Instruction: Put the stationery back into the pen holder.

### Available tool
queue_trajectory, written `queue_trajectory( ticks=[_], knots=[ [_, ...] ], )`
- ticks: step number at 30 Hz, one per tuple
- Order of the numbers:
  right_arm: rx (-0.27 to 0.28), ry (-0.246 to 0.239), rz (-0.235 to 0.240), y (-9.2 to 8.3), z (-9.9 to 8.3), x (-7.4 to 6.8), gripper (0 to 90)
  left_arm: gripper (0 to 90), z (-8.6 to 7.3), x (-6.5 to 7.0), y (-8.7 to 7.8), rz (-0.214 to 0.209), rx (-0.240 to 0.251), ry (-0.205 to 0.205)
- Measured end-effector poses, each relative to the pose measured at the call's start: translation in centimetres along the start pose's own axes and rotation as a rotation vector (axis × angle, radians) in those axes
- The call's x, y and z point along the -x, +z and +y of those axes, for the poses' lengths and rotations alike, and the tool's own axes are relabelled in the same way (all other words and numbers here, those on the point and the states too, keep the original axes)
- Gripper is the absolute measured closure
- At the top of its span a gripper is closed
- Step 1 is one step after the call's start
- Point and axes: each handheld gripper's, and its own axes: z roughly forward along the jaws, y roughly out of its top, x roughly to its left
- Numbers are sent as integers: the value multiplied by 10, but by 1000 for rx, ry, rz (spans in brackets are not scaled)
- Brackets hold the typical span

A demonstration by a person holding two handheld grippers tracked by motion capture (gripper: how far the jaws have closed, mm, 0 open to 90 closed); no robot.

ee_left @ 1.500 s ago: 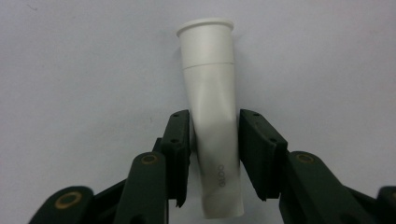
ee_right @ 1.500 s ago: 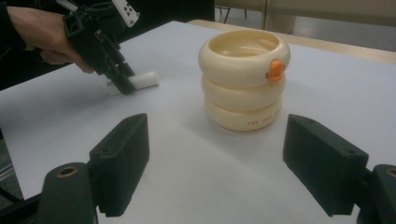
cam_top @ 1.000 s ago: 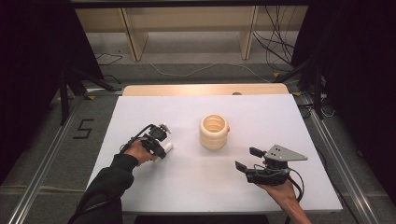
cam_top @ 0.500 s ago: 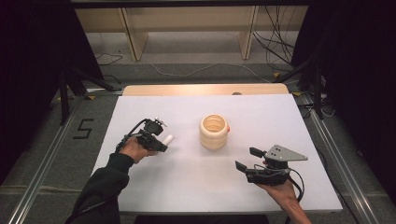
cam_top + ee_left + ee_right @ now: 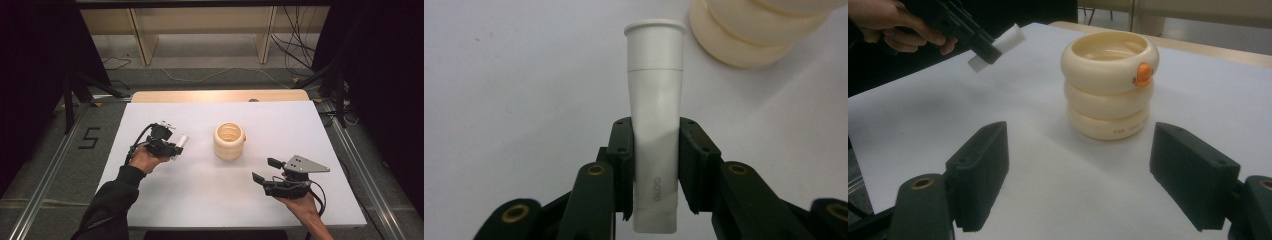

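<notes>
A white tube with a flared cap (image 5: 656, 100) is clamped between the jaws of my left gripper (image 5: 655, 130), cap pointing away from the hand. From above, that left gripper (image 5: 175, 146) hangs over the white table left of centre, and the tube (image 5: 182, 140) sticks out toward a cream holder of three stacked rings (image 5: 229, 141). The holder (image 5: 1108, 95) stands upright mid-table, open on top, with an orange knob (image 5: 1143, 75) on its upper ring. My right gripper (image 5: 265, 170) is low at the front right with its jaws wide apart and empty (image 5: 1080, 170), facing the holder.
The white table top (image 5: 210, 200) ends in a wooden strip (image 5: 220, 96) at the far edge. Beyond it stand wooden shelf legs (image 5: 142, 40) and loose cables (image 5: 295, 55) on the floor. Metal rails (image 5: 45, 185) run along both sides.
The left gripper has lifted the tube a little off the table and drifted slightly left. The right gripper has kept still.
</notes>
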Motion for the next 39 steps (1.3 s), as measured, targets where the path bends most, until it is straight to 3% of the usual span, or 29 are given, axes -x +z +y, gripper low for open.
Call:
queue_trajectory(
  ticks=[7,14,17,25,39],
  knots=[
    [-2,0,1,0,0,0,241,699,2,0,-12,-22,201,-61],
    [-2,0,-1,1,-1,0,241,699,1,4,-14,-38,309,-81],
    [-2,0,-2,1,-1,0,241,699,1,7,-15,-34,351,-69],
    [0,1,-3,1,-1,0,242,699,2,15,-16,-48,442,-74],
    [2,6,-3,2,-1,0,241,700,7,29,-12,-58,519,-40]
  ],
)
